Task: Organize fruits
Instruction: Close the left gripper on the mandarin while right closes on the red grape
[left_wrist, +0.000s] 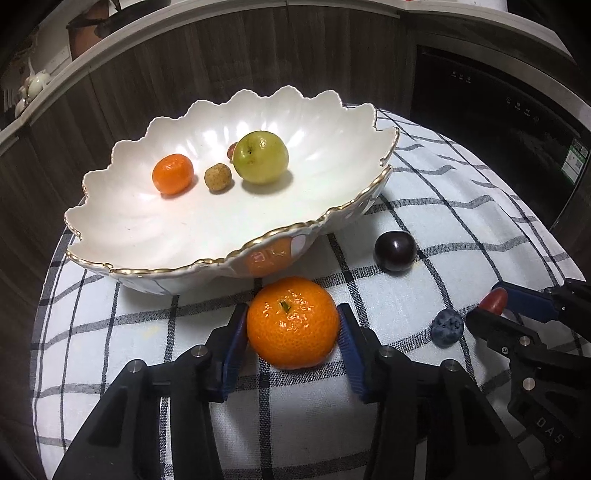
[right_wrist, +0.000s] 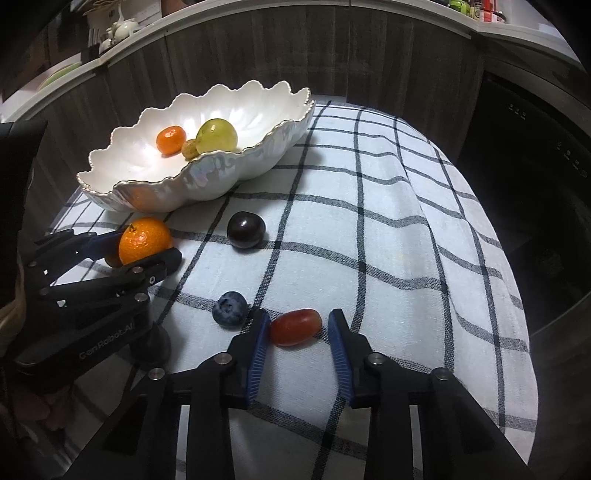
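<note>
Orange and glossy, the large mandarin (left_wrist: 293, 322) sat clamped between the left gripper's (left_wrist: 293, 325) blue jaws on the checked cloth tabletop (right_wrist: 369, 229), just before the scalloped white bowl (left_wrist: 122, 221). Only the right wrist view showed the right gripper (right_wrist: 295, 326) with its left pad against an oblong red grape (right_wrist: 294, 326), a gap at the other, and "GenRobot.AI" lettering. The left view alone revealed a small reddish fruit (left_wrist: 231, 149) behind the green apple (left_wrist: 260, 157).

checked tablecloth (right_wrist: 369, 229) over the table, dark wood-panelled counter front (right_wrist: 258, 48) beyond, black appliance (right_wrist: 535, 192) at right, white teapot (right_wrist: 123, 27) on the far-left countertop.
</note>
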